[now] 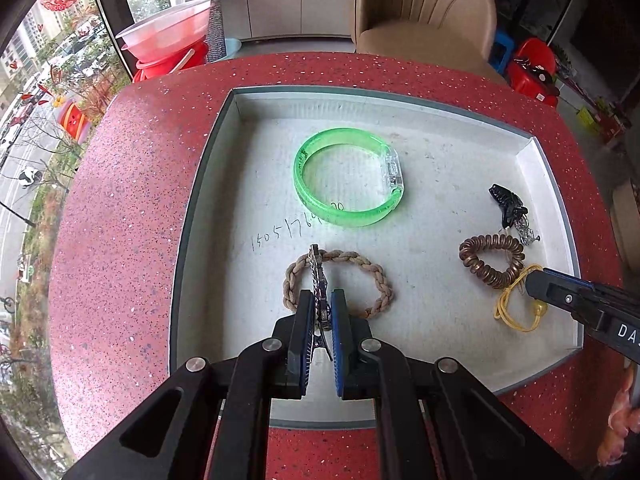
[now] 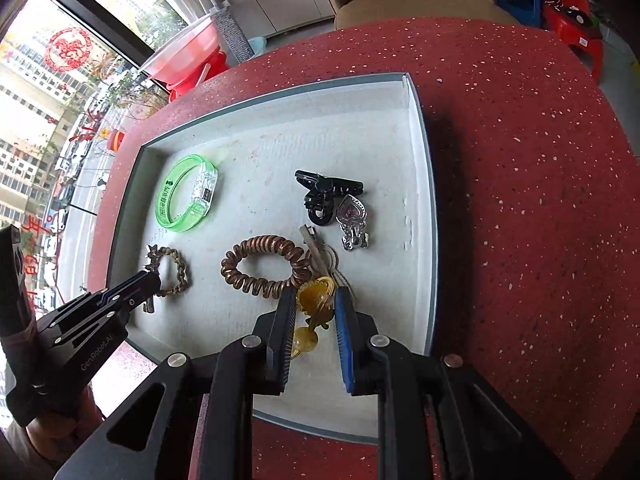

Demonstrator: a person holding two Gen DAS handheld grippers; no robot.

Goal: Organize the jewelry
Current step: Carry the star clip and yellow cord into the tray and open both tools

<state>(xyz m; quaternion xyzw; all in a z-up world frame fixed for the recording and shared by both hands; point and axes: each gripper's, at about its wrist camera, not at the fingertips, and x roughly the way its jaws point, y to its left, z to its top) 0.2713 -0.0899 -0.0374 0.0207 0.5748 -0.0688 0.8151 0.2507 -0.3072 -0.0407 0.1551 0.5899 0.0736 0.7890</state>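
Note:
A grey tray (image 1: 200, 184) (image 2: 420, 152) on the red table holds the jewelry. My left gripper (image 1: 322, 298) (image 2: 150, 280) is shut on a thin metal clip with a star tip (image 1: 316, 268) (image 2: 152, 255), low over a braided rope bracelet (image 1: 376, 276) (image 2: 180, 268). My right gripper (image 2: 315, 296) (image 1: 534, 282) is shut on a yellow cord with amber beads (image 2: 316, 300) (image 1: 506, 308), beside a copper coil hair tie (image 2: 260, 268) (image 1: 488, 260). A green clear bangle (image 1: 344, 180) (image 2: 184, 196) lies further back.
A black claw clip (image 2: 324, 194) (image 1: 506, 202) and a silver pendant (image 2: 352, 220) (image 1: 528, 234) lie at the tray's right. Beyond the red speckled table (image 1: 120, 240) stand a beige chair (image 1: 424, 12) and red basins (image 1: 168, 44). A person's hand (image 2: 60, 420) holds the left gripper.

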